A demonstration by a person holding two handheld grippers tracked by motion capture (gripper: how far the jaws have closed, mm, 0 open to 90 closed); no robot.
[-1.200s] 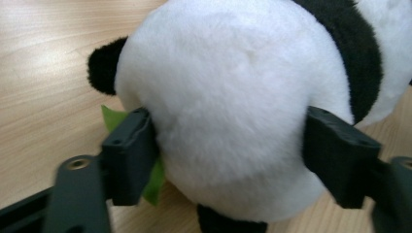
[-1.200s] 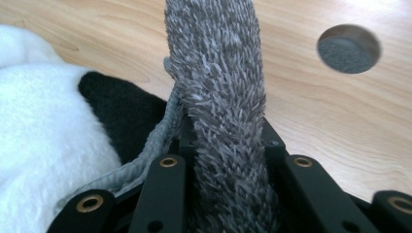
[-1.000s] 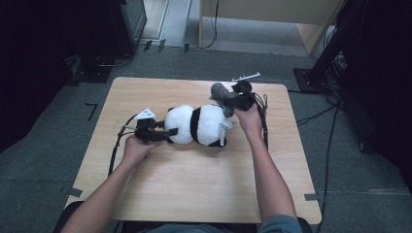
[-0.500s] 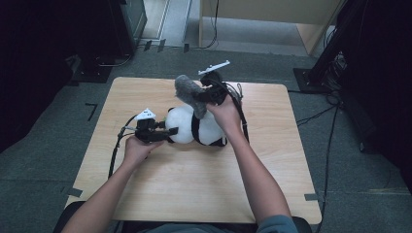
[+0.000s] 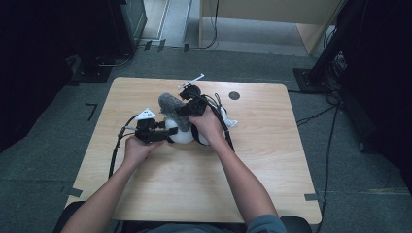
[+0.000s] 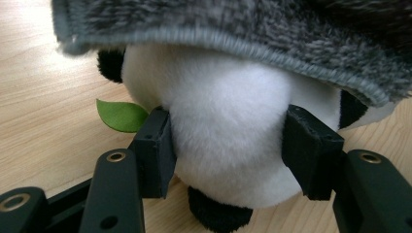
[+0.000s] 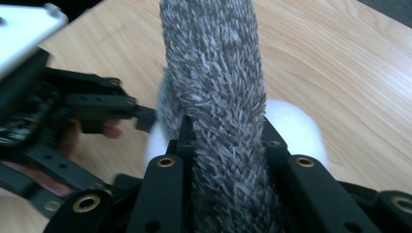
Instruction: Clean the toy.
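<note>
Wood grain runs pale across the bench (image 5: 160, 194), a rounded-corner top standing on grey carpet, with dark equipment at the far left, a light wooden cabinet at the back and black stands and cables on the right. A small dark disc (image 5: 234, 95) lies on the bench toward its far edge, and strips of tape mark the floor by the corners.

On the left, the left gripper (image 5: 165, 133) lies low on the bench and its jaws, which have just been closing, press on the white body of the panda plush (image 5: 182, 136); the left gripper view shows both pads sunk into the fur. The plush lies in the middle of the bench between the two hands. To the right, the right gripper (image 5: 182, 108) is pinched tight on a grey furry cloth (image 5: 171, 108) and holds it over the plush.

The left gripper view brings out a green leaf (image 6: 120, 115) beside the plush, its black ear and foot, and the stitched hem of the cloth overhead. The right gripper view shows the cloth's coarse pile running up between the jaws, with the left gripper off to the side.
</note>
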